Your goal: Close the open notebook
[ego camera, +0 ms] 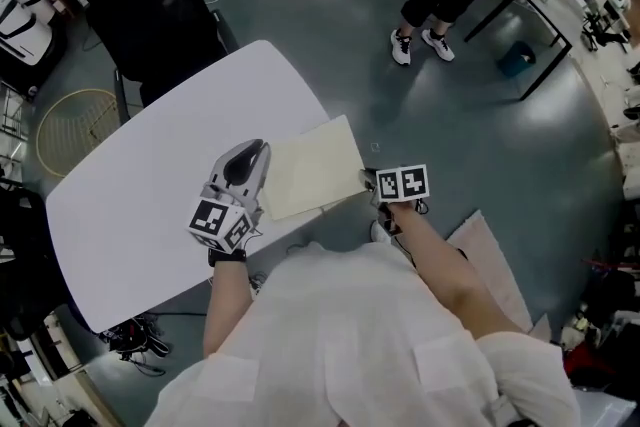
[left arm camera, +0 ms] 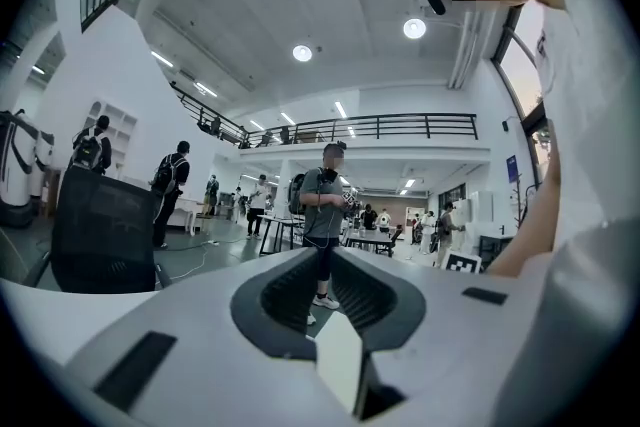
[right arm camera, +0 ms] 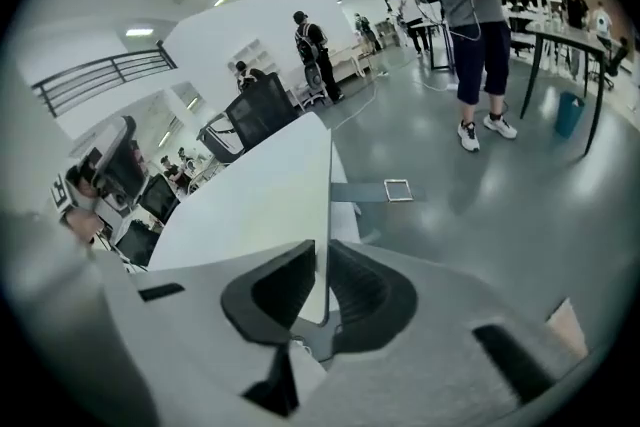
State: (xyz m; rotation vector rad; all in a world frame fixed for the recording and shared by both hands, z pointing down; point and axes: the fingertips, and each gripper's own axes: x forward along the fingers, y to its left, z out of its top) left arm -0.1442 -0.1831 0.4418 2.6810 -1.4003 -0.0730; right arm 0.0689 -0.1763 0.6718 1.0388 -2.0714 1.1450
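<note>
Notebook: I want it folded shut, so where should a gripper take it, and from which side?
The notebook's thin right edge, pinched from the right: it lies by the table's rim, so jaws can likely straddle it. The right gripper grips there.

Left gripper at 9 o'clock of head-view centre, held level, tip toward 1 o'clock, jaws apart, nothing between. Right gripper at 3 o'clock, tilted down, pointing toward 10 o'clock, jaws clamped on notebook page. Forearms extended from 6 o'clock.
</note>
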